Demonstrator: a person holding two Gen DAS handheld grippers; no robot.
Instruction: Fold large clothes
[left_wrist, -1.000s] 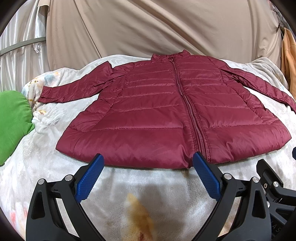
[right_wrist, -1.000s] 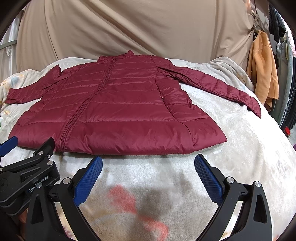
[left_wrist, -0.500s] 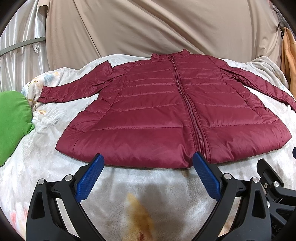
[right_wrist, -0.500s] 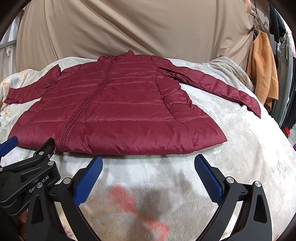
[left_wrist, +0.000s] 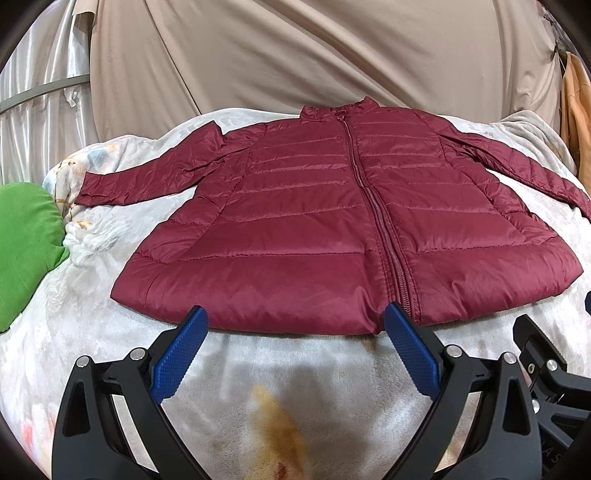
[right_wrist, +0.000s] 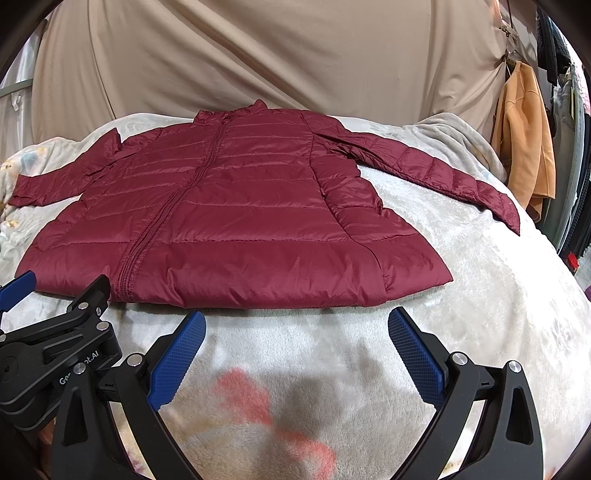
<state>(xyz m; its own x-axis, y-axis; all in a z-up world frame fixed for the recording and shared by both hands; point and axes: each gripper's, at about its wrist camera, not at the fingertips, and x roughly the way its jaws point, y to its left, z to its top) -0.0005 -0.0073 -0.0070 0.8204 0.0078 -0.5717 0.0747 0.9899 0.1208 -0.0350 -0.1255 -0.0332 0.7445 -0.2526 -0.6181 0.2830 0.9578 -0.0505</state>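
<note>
Lying flat, the jacket (left_wrist: 332, 229) sits just beyond each released, empty hand-held gripper (left_wrist: 295, 328).

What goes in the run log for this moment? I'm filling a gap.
stage: before first fold | jacket: flat, zipped, sleeves spread, on blanket | left gripper: open, empty | right gripper: open, empty

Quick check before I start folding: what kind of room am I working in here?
Most likely a bedroom or home laundry corner. The maroon puffer jacket lies flat on a plush blanket over a soft surface like a bed, an orange garment hangs at the right, and a beige sheet drapes behind.
</note>
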